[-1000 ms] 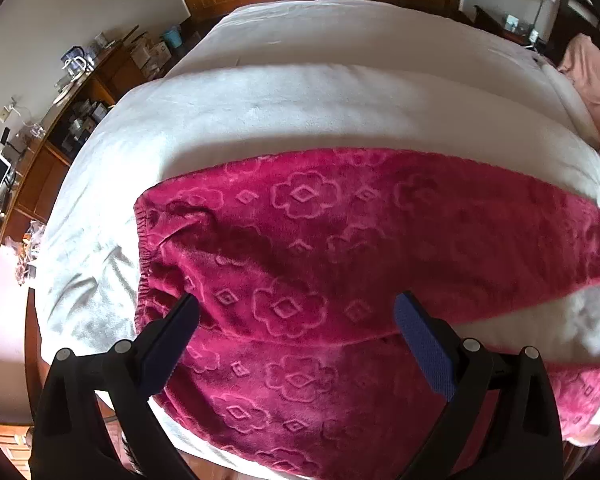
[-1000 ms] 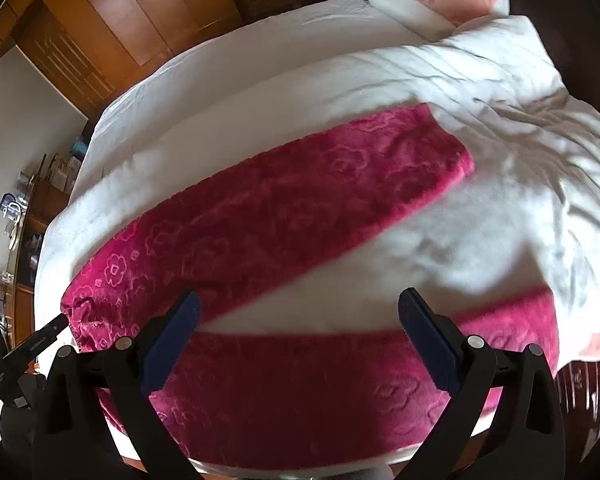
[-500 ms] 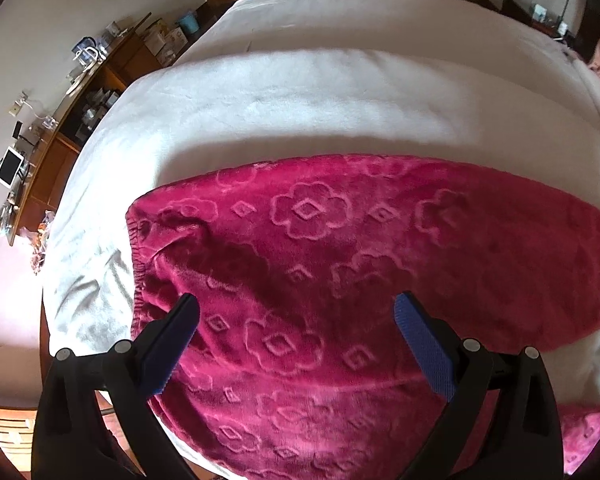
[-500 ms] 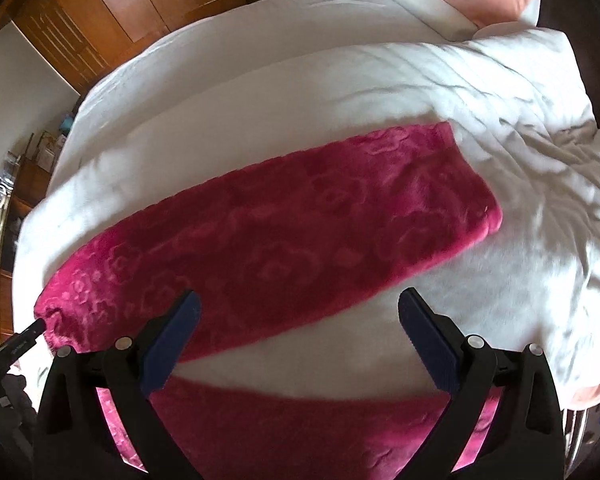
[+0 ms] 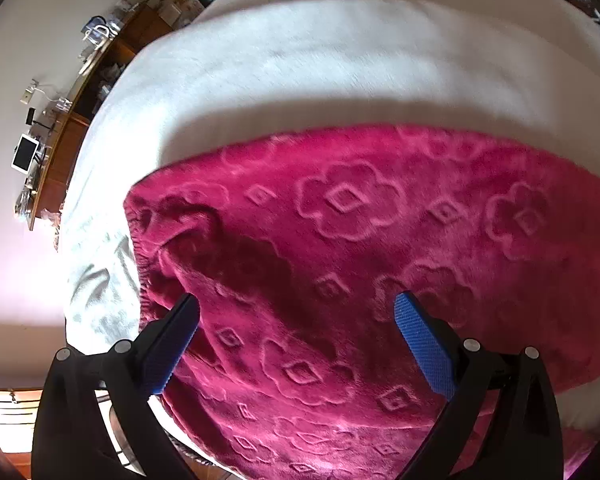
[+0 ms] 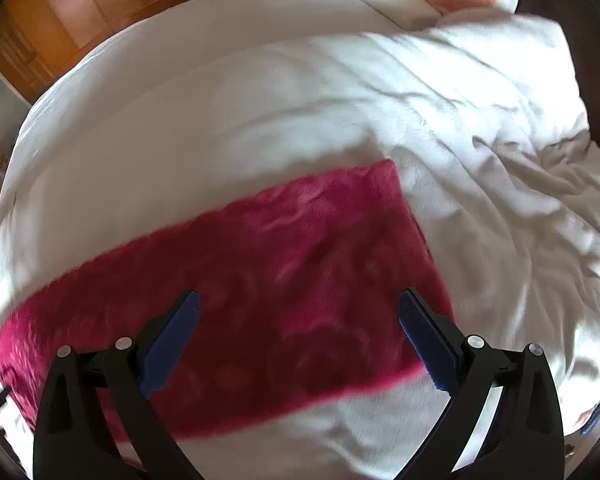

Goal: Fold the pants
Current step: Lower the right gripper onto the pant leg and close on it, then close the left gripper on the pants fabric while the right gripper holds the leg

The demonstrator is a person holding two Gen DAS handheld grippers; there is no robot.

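Along the bed's (image 5: 340,60) near edge the pants (image 5: 360,260) are lying flat; left gripper (image 5: 296,320) and right gripper (image 6: 296,316) are hovering spread, empty. Plush fabric is risking single-layer pinches, skewing the fold.

Plush magenta fleece pants (image 5: 380,264), embossed with flowers, lie on the bed's (image 5: 300,64) soft matt white blanket; beyond it, glossy wooden wardrobe (image 6: 80,20).

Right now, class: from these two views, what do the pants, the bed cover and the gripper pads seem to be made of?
Pants: likely plush fleece, matte magenta; raised flower and diamond shapes pressed into a fuzzy pile.
Bed cover: soft white cloth, perhaps cotton or fleece; it creases and bunches.
Pads on the left gripper: blue, finely dotted, probably rubber, on black matte arms, likely plastic.
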